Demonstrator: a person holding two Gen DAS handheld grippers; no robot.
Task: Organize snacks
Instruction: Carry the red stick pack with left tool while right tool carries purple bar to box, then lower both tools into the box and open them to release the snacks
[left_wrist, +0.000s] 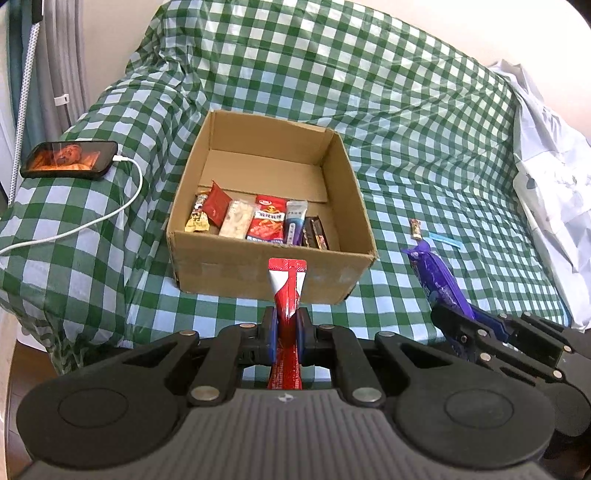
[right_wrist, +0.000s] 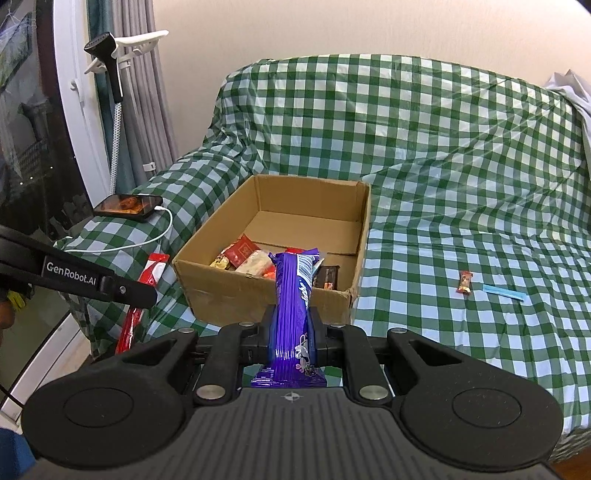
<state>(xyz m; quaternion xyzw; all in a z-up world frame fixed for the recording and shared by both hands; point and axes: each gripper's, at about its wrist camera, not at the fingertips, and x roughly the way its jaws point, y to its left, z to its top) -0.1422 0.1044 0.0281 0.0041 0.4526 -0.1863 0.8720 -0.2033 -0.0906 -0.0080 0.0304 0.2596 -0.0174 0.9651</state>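
Left gripper (left_wrist: 286, 325) pinched tight on red snack stick (left_wrist: 286, 288), just in front of cardboard box (left_wrist: 258, 264). Right gripper (right_wrist: 291, 328) pinched tight on purple snack bar (right_wrist: 293, 295), also in front of box. 2 small snacks right of box on checked cloth (left_wrist: 406, 147): brown candy (left_wrist: 416, 229), blue stick (left_wrist: 445, 239). Wrappers look light, thin, slippery, crinkly. Red stick bends easy; grab near middle. Row of snacks already inside box.

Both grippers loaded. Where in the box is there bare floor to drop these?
The cardboard box is bare across its back half, up to the far wall. The front is crowded: a row of snack packets fills it wall to wall. Left gripper holds the red sachet, right gripper the purple bar.
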